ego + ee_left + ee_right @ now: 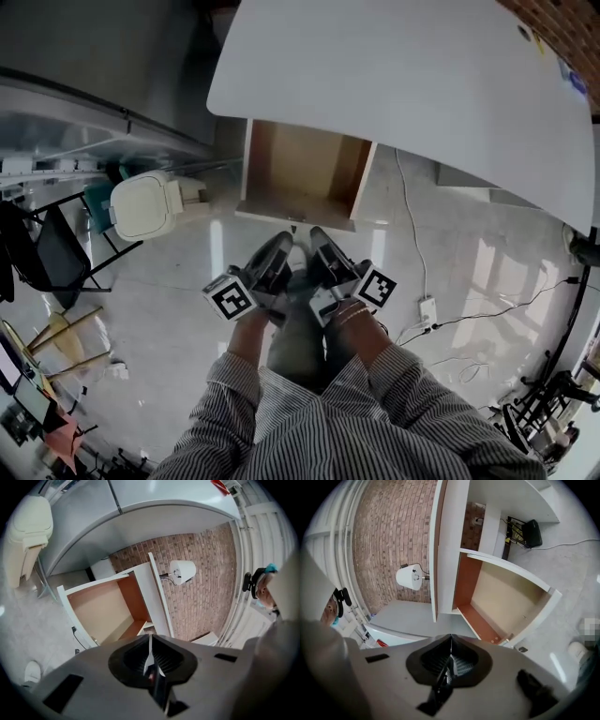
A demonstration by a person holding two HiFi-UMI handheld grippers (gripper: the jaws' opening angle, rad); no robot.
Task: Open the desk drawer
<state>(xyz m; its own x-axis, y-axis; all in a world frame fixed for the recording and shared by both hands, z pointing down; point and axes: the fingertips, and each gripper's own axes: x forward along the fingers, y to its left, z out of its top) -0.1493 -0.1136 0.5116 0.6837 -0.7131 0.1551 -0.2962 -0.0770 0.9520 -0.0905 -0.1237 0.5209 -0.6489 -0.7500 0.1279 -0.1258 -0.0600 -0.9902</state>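
Observation:
The desk drawer (292, 218) stands pulled out from under the white desk top (403, 84), its light wood inside empty. Both grippers are side by side just in front of the drawer's front panel, apart from it. My left gripper (283, 246) has its jaws together with nothing between them, and so does my right gripper (319, 238). In the left gripper view the open drawer (101, 609) lies ahead of the closed jaws of the left gripper (150, 638). The right gripper view shows the drawer (506, 597) beyond the right gripper (451, 639).
A cream lidded bin (150, 204) stands on the floor left of the drawer, with a black folding chair (47, 253) further left. Cables and a socket strip (427, 309) lie on the floor at the right. A brick wall (201, 578) is behind the desk.

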